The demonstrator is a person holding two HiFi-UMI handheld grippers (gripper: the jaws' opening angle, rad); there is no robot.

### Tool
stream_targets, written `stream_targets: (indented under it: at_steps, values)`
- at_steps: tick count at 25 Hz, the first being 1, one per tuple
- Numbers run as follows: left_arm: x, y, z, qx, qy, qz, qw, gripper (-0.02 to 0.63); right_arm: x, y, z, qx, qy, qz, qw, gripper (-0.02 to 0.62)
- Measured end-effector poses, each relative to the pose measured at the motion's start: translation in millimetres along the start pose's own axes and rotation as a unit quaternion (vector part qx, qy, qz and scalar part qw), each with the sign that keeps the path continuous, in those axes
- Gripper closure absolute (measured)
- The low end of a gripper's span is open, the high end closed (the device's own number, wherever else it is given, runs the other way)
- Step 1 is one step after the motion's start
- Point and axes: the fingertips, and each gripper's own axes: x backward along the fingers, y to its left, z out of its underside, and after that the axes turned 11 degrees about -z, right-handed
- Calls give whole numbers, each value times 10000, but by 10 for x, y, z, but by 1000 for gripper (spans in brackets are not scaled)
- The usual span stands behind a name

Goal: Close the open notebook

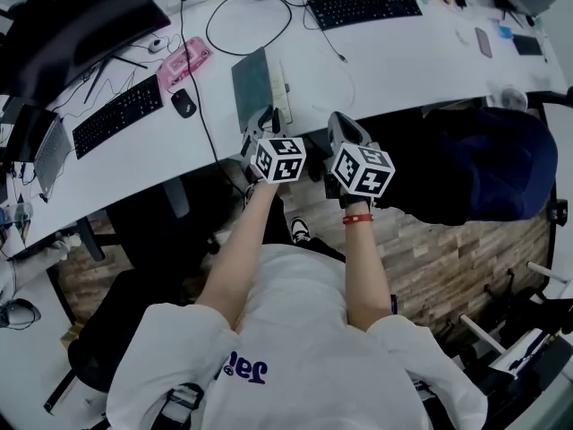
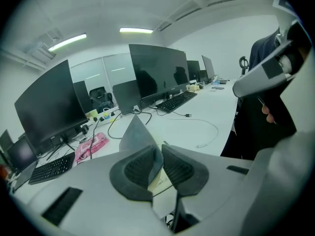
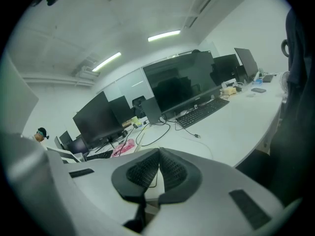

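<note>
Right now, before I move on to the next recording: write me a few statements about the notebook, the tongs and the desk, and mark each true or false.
1. The notebook cover stands between the left tongs. True.
2. The right tongs hold a pen. False: they are shut with nothing between them.
3. A pink pack lies on the desk. True.
4. The notebook cover lies flat, closed. False: it stands raised off the page.

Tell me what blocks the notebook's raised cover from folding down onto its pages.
Nothing visible does: the left gripper holds the cover up, and the pages beneath it look bare.
</note>
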Motion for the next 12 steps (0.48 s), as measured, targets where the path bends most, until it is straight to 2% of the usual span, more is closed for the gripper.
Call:
stream_targets:
  at_steps: [4, 8, 12]
  values:
    - [-68, -58, 55, -108, 20, -4, 9999, 535, 29, -12, 14, -127, -42, 6, 9999, 580]
    - [-141, -140, 136, -143, 84, 43, 9999, 529, 73, -61, 81, -737, -146, -132, 9971, 580]
    - [-199, -223, 204, -295, 100, 68, 9995, 523, 132, -124, 117, -835, -148, -85, 9964, 580]
